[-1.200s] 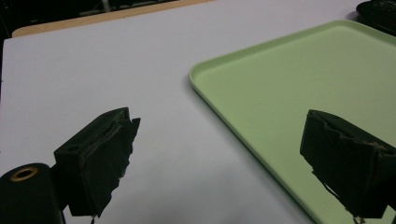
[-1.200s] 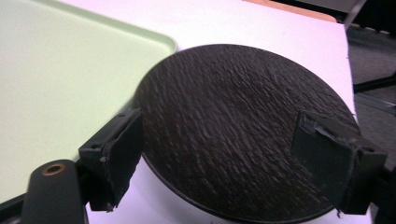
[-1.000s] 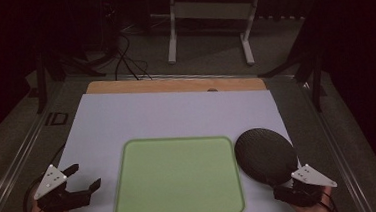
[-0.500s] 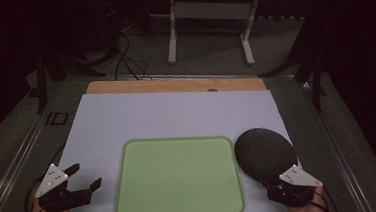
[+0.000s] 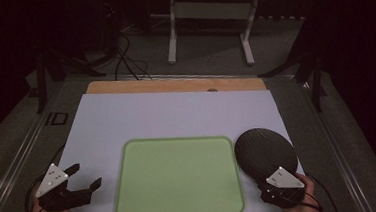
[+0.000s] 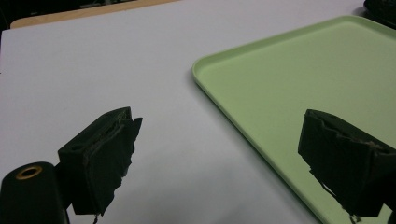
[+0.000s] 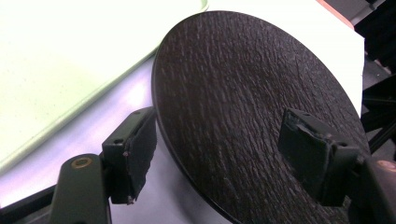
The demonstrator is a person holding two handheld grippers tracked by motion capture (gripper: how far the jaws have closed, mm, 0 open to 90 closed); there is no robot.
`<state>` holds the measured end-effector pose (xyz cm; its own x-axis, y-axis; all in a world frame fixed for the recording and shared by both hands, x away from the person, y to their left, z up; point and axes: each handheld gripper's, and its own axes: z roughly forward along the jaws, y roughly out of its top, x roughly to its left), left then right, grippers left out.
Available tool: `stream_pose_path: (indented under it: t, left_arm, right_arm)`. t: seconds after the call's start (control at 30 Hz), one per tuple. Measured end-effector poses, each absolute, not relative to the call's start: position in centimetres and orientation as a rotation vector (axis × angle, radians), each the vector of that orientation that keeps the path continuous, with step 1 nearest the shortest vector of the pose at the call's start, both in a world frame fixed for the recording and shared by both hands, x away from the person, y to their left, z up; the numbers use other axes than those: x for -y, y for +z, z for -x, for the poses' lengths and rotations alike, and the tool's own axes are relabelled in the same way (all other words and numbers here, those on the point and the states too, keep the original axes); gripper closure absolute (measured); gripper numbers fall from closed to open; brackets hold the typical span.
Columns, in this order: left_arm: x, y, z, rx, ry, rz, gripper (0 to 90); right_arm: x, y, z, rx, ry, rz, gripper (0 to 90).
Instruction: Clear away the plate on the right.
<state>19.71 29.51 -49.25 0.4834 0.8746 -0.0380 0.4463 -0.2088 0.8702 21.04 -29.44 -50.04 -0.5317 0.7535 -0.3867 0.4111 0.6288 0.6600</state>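
A black round plate (image 5: pixel 264 151) with a wood-grain surface lies on the white table top (image 5: pixel 176 112), just right of an empty pale green tray (image 5: pixel 178 177). My right gripper (image 5: pixel 274 186) is at the plate's near edge and stands open. In the right gripper view the plate (image 7: pixel 243 84) runs between the jaws of the right gripper (image 7: pixel 224 154): one pad sits beside its rim and the other over its top. The tray (image 7: pixel 70 56) lies to its left. My left gripper (image 5: pixel 86 175) (image 6: pixel 219 154) is open and empty, low over the table left of the tray (image 6: pixel 303 79).
A wooden strip (image 5: pixel 174 84) runs along the table's far edge. Beyond it stand a white frame (image 5: pixel 204 9) and dark stands, with cables (image 5: pixel 127 60) on the floor. The plate lies close to the table's right edge.
My right gripper has moved left along the near edge and in over the black plate's near rim. The left gripper has hardly shifted.
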Motion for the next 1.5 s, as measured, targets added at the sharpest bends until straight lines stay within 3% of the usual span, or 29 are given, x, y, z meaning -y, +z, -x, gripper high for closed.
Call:
stream_pose_path:
  t: [0.3, 0.67, 1.5]
  left_arm:
    - [-29.5, -49.3, -19.7, -1.112, 0.601, -1.834, 11.2]
    - [-29.6, -49.3, -19.7, -1.114, 0.601, -1.833, 11.3]
    - [-29.6, -49.3, -19.7, -1.113, 0.599, -1.834, 11.4]
  right_arm:
    - [28.5, -50.5, -20.9, -2.203, 0.561, -0.83, 30.3]
    - [27.6, -51.2, -20.7, -2.208, 0.41, -0.709, 45.4]
    - [25.1, -53.1, -20.8, -2.192, 0.137, -0.504, 68.3]
